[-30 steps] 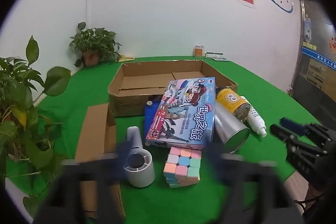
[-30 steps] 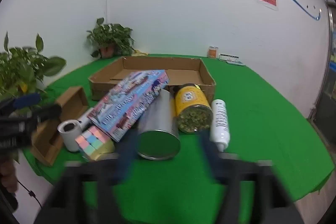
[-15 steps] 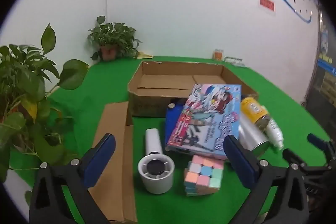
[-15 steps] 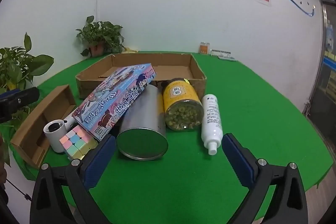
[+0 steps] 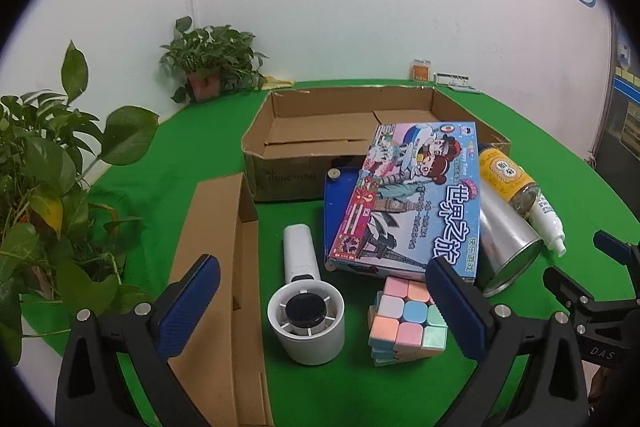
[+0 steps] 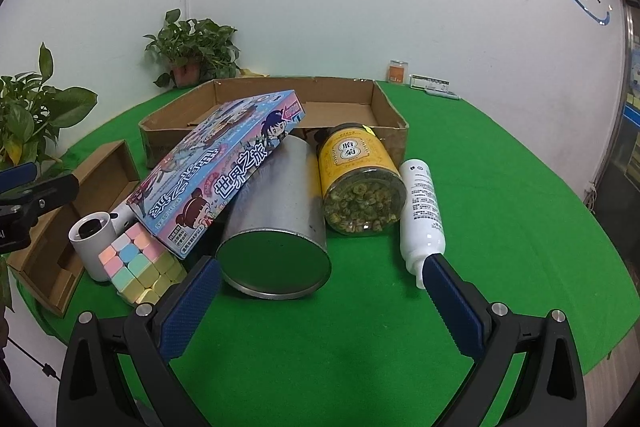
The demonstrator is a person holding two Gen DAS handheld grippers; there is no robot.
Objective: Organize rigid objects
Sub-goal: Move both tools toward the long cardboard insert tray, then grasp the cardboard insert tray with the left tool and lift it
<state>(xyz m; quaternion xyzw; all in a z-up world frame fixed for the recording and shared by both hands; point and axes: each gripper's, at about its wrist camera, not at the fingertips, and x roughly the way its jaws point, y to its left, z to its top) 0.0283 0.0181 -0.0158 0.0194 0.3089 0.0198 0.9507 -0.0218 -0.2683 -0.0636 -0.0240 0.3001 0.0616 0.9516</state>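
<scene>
A pile lies on the green table before an open cardboard box [image 5: 352, 131] [image 6: 384, 107]. A colourful game box [image 5: 412, 199] [image 6: 224, 167] leans on a metal can [image 6: 276, 227] [image 5: 508, 247]. Beside them lie a yellow jar [image 6: 360, 179] [image 5: 504, 171], a white bottle [image 6: 420, 211] [image 5: 550, 223], a pastel cube [image 5: 404, 323] [image 6: 136, 267] and a white hand fan [image 5: 304, 303] [image 6: 88, 239]. My left gripper [image 5: 320, 303] is open, just short of the fan and cube. My right gripper [image 6: 320, 307] is open, in front of the can.
A small open cardboard box [image 5: 224, 267] [image 6: 80, 195] lies at the left. Potted plants [image 5: 44, 187] [image 5: 212, 63] stand at the table's left and far edge. A blue tray [image 5: 340, 203] lies under the game box. Small items [image 6: 416, 79] sit at the back.
Both grippers were blurred in motion a second ago and are now steady and wide open. The left view has shifted so the fan and cube sit between its fingers.
</scene>
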